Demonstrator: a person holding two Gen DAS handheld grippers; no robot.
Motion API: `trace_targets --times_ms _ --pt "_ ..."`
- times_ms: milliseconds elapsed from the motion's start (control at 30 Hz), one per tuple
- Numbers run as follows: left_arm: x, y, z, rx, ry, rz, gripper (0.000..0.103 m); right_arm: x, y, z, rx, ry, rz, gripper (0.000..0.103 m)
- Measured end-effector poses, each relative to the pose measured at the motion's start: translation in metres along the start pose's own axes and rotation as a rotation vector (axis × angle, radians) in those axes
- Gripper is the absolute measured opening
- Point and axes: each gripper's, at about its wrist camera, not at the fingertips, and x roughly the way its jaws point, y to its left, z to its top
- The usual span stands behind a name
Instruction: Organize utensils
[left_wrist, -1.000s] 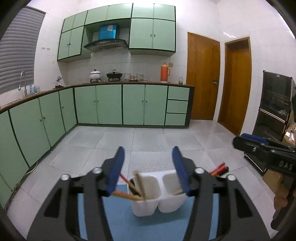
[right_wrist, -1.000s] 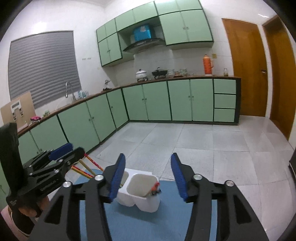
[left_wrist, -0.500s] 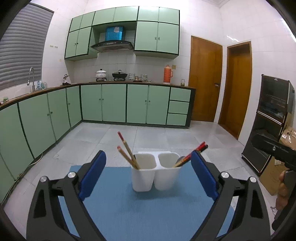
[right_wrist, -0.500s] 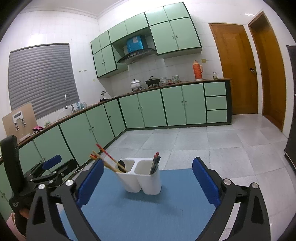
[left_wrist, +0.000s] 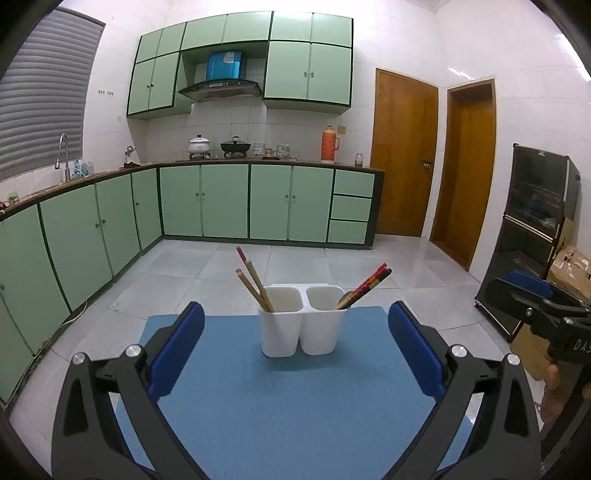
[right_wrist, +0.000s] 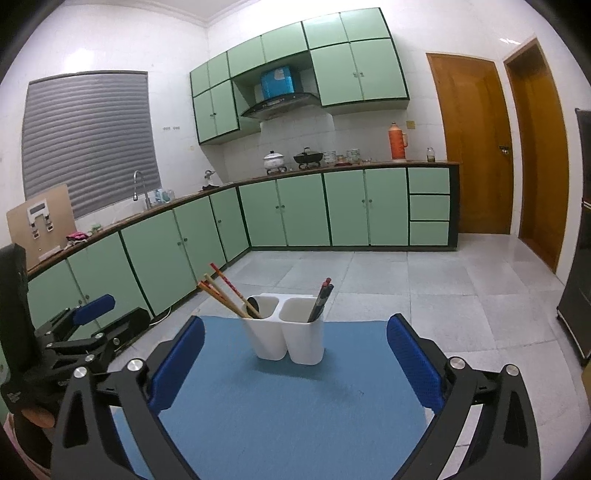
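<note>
Ahead of the wide, empty left gripper (left_wrist: 295, 343) and right gripper (right_wrist: 295, 343), light, stiff chopsticks (left_wrist: 255, 286) lean in a white holder (left_wrist: 303, 321), probably tippy; pinch mid-shaft.

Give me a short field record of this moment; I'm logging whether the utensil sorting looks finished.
surface: blue mat
holder: white two-compartment caddy, upright on the mat
left compartment: light wooden chopsticks
right compartment: red and dark chopsticks
left gripper: open, empty, jaws opening
right gripper: open, empty
loose utensils: none visible
</note>
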Motion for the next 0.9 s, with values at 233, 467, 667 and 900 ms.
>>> trace_targets --times_ms 233,467,667,900 --pt "-0.013 -0.001 0.000 -0.004 -0.010 0.025 0.097 -0.009 0.011 -0.003 -0.019 -0.005 0.009 0.097" --pt "-0.019 -0.005 -0.002 -0.001 -0.020 0.024 0.097 -0.009 0.021 -0.003 -0.046 0.003 0.015 0.097" --pt "-0.021 -0.007 -0.001 0.004 -0.025 0.018 0.097 -0.007 0.022 -0.003 -0.043 0.008 0.011 0.097" --pt "-0.019 -0.008 -0.001 0.008 -0.025 0.016 0.097 -0.007 0.023 -0.003 -0.045 0.009 0.016 0.097"
